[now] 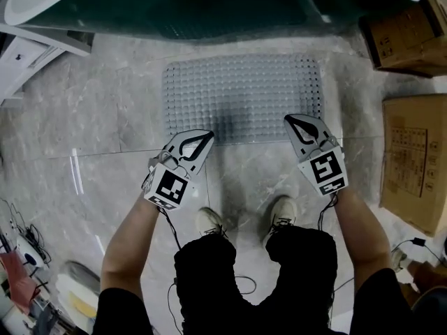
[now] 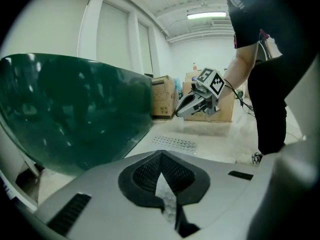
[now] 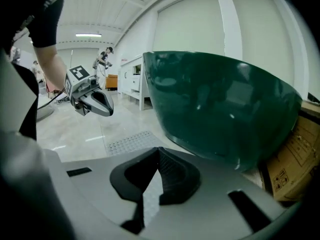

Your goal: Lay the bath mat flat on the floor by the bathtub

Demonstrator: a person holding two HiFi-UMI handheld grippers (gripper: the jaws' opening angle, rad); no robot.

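Bath mat [image 1: 243, 98] flat, long axis along bathtub [image 1: 209, 12]; left gripper [image 1: 204, 139] and right gripper [image 1: 294, 122] closed

Pale grey bath mat [image 1: 243, 98], dotted all over with small raised bumps; dark green bathtub [image 1: 209, 5]; light grey, white-veined marble floor [image 1: 98, 117]; brown cardboard box [image 1: 415, 162].

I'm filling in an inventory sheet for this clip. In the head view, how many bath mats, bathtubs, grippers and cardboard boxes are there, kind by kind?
bath mat: 1
bathtub: 1
grippers: 2 (left gripper, right gripper)
cardboard boxes: 2
Total: 6
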